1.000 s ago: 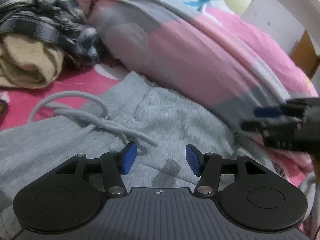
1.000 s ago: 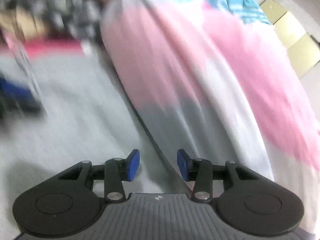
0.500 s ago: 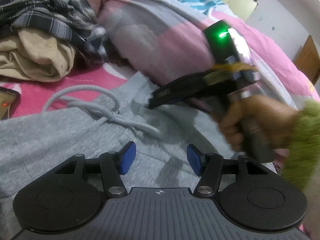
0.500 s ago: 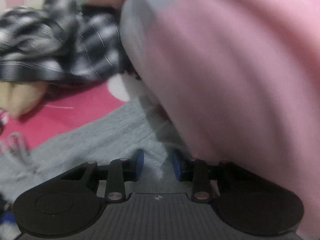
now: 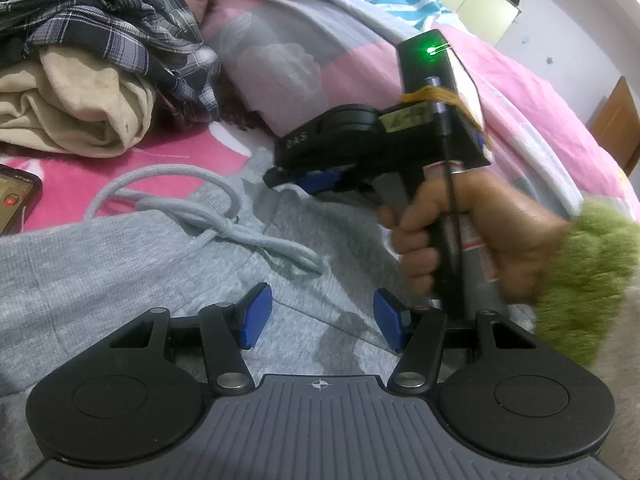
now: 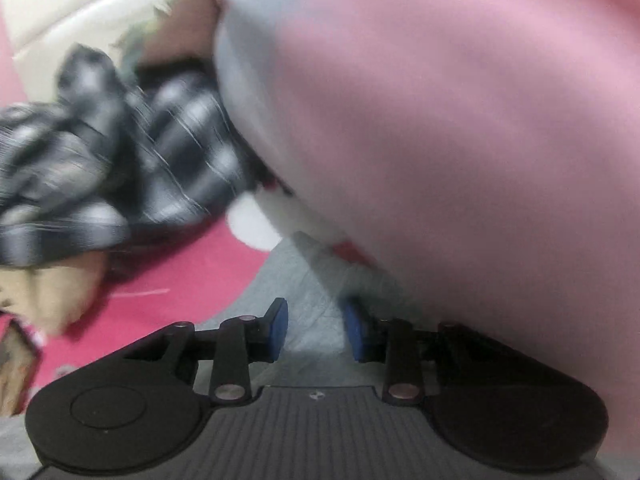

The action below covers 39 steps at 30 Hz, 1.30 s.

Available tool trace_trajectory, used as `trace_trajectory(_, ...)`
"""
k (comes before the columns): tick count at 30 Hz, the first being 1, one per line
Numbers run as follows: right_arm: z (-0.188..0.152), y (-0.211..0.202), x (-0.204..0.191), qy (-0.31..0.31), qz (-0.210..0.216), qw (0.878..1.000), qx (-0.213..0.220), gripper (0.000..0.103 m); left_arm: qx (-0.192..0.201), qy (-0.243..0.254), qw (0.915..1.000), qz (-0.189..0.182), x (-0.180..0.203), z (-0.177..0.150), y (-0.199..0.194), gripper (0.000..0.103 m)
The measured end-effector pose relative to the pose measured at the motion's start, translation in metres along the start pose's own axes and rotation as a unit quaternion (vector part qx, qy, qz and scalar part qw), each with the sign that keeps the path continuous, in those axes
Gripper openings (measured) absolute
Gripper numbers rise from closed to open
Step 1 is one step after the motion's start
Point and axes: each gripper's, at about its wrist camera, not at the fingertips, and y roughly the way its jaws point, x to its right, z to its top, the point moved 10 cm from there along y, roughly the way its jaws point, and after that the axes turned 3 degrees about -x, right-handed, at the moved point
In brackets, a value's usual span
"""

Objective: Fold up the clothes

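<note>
My left gripper (image 5: 318, 316) hovers spread over the soft grey knit sweatpants (image 5: 120, 264). My right gripper (image 6: 316, 330), jaws just reopening slightly, straddles their corner edge by the pink-and-grey quilt (image 6: 460, 120), not pinching.

Black tongs (image 5: 320, 318), blue pads (image 5: 256, 316), ribbed grey body; fuzzy green sleeve (image 5: 588, 276).

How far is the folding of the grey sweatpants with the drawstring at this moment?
Done: the grey knitted sweatpants lie spread on the pink bedsheet, with no fold visible yet. In hand: the right gripper is at the waistband corner, jaws apart with grey cloth between them; the left gripper hovers open. Left: every fold, plus the crumpled plaid shirt and beige garment.
</note>
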Motion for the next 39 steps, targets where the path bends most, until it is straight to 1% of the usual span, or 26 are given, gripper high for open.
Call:
trace_trajectory(1, 0.000, 0.006, -0.002, 0.001, 0.000, 1.000, 0.004, 0.036, 0.000, 0.000, 1.0000, 0.000, 0.000, 0.000, 0.000, 0.058)
trace_trajectory(3, 0.001, -0.002, 0.005, 0.013, 0.013, 1.000, 0.002, 0.033, -0.001, -0.002, 1.0000, -0.002, -0.001, 0.000, -0.001, 0.058)
trace_trajectory(4, 0.000, -0.009, 0.007, 0.019, 0.015, 1.000, 0.002, 0.033, -0.001, -0.004, 1.0000, -0.004, -0.002, 0.001, -0.001, 0.058)
trace_trajectory(6, -0.002, -0.033, 0.010, 0.010, 0.004, 1.000, 0.013, 0.033, -0.002, -0.005, 1.0000, -0.006, -0.003, 0.001, 0.000, 0.058)
trace_trajectory(9, -0.012, -0.097, 0.014, 0.014, -0.003, 0.998, 0.057, 0.034, -0.003, -0.003, 1.0000, -0.008, -0.002, 0.001, 0.001, 0.061)
trace_trajectory(11, -0.022, -0.150, 0.022, 0.029, -0.008, 0.995, 0.091, 0.035, -0.003, -0.002, 0.9999, -0.011, -0.001, 0.002, 0.003, 0.063)
trace_trajectory(14, -0.058, -0.237, 0.037, 0.068, -0.024, 0.988, 0.133, 0.036, -0.001, -0.010, 0.9997, -0.023, -0.001, 0.005, 0.003, 0.067)
trace_trajectory(16, -0.088, -0.291, 0.037, 0.085, -0.041, 0.982, 0.163, 0.036, 0.008, -0.013, 0.9993, -0.033, 0.003, 0.008, -0.005, 0.069)
trace_trajectory(18, -0.116, -0.339, 0.020, 0.098, -0.055, 0.973, 0.204, 0.036, 0.018, -0.015, 0.9988, -0.044, 0.006, 0.010, -0.014, 0.073)
trace_trajectory(19, -0.136, -0.373, 0.011, 0.106, -0.058, 0.966, 0.229, 0.037, 0.020, -0.012, 0.9984, -0.051, 0.010, 0.011, -0.019, 0.075)
trace_trajectory(22, -0.196, -0.459, -0.017, 0.136, -0.066, 0.941, 0.301, 0.043, 0.011, 0.021, 0.9958, -0.089, 0.030, 0.005, -0.036, 0.076)
trace_trajectory(23, -0.220, -0.485, -0.027, 0.145, -0.071, 0.932, 0.326, 0.045, 0.006, 0.033, 0.9942, -0.102, 0.039, 0.001, -0.043, 0.078)
trace_trajectory(24, -0.240, -0.504, -0.037, 0.151, -0.079, 0.923, 0.345, 0.050, -0.002, 0.048, 0.9922, -0.115, 0.050, -0.007, -0.050, 0.080)
trace_trajectory(25, -0.263, -0.521, -0.044, 0.158, -0.087, 0.916, 0.358, 0.053, -0.010, 0.062, 0.9900, -0.126, 0.061, -0.016, -0.057, 0.080)
trace_trajectory(26, -0.283, -0.531, -0.049, 0.168, -0.094, 0.910, 0.367, 0.060, -0.018, 0.077, 0.9881, -0.132, 0.072, -0.028, -0.066, 0.080)
trace_trajectory(27, -0.305, -0.537, -0.051, 0.185, -0.097, 0.904, 0.373, 0.067, -0.026, 0.092, 0.9857, -0.138, 0.081, -0.042, -0.076, 0.080)
trace_trajectory(28, -0.326, -0.540, -0.053, 0.203, -0.098, 0.898, 0.378, 0.069, -0.032, 0.106, 0.9836, -0.142, 0.089, -0.056, -0.086, 0.080)
trace_trajectory(30, -0.355, -0.527, -0.048, 0.246, -0.084, 0.890, 0.374, 0.070, -0.035, 0.124, 0.9816, -0.141, 0.094, -0.081, -0.107, 0.081)
trace_trajectory(31, -0.369, -0.519, -0.045, 0.268, -0.075, 0.885, 0.372, 0.070, -0.030, 0.129, 0.9820, -0.134, 0.094, -0.093, -0.119, 0.081)
trace_trajectory(33, -0.385, -0.489, -0.036, 0.317, -0.037, 0.877, 0.360, 0.070, -0.016, 0.134, 0.9847, -0.110, 0.084, -0.106, -0.139, 0.081)
trace_trajectory(35, -0.391, -0.454, -0.032, 0.352, 0.015, 0.869, 0.349, 0.070, -0.005, 0.138, 0.9866, -0.088, 0.072, -0.111, -0.153, 0.081)
trace_trajectory(37, -0.394, -0.414, -0.030, 0.384, 0.078, 0.859, 0.329, 0.070, 0.003, 0.152, 0.9865, -0.063, 0.059, -0.113, -0.163, 0.081)
trace_trajectory(39, -0.395, -0.380, -0.031, 0.410, 0.119, 0.853, 0.302, 0.070, 0.003, 0.168, 0.9849, -0.040, 0.048, -0.114, -0.167, 0.081)
